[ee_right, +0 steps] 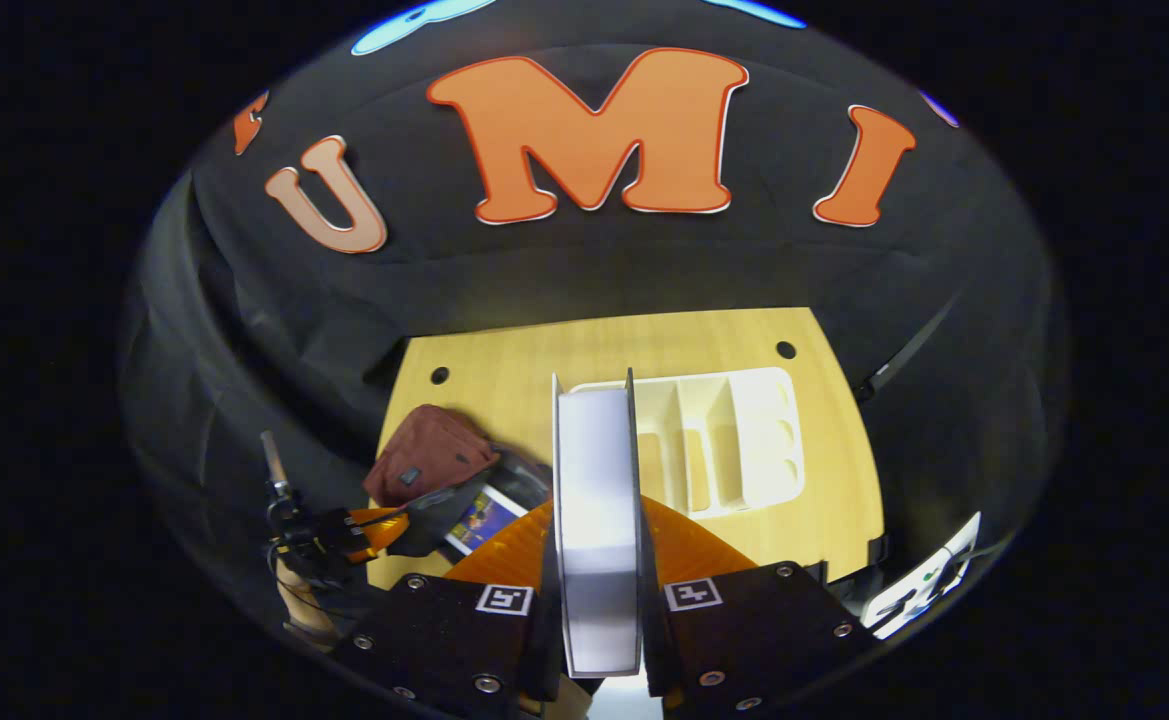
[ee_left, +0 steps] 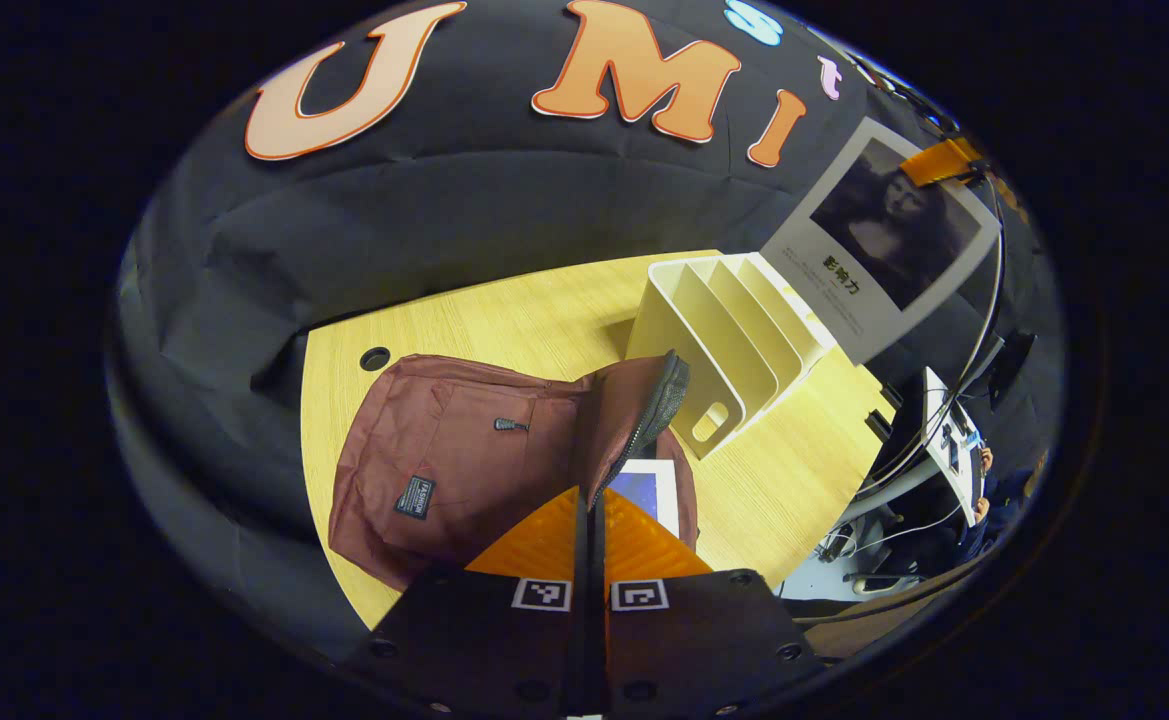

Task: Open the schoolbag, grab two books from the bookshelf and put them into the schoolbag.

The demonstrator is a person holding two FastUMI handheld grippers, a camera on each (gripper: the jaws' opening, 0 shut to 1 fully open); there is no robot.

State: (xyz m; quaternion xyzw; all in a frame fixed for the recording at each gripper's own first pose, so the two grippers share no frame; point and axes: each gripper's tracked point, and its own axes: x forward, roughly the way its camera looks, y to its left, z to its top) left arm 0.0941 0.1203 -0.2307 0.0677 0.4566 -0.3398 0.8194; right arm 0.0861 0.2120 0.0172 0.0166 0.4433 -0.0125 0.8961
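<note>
The left claw (ee_left: 589,520) is pinching the zippered edge of the schoolbag's flap (ee_left: 634,400), its fingers pressed together on the fabric and hiding part of the opening. The schoolbag (ee_left: 444,450), a soft maroon cloth pack, is lying flat on the pale wood-grain tabletop (ee_left: 784,470), and a book (ee_left: 649,490) with a white border is peeking out of its mouth, mostly covered. Beside the bag the cream plastic bookshelf (ee_left: 734,340) is standing with its slanted dividers empty. In the right gripper view, the right claw (ee_right: 596,520) is gripping a second book (ee_right: 596,500) edge-on, its white page block showing between thin dark covers, its cover design impossible to make out. A poster (ee_left: 879,240) is hanging behind, cropped at the edge.
</note>
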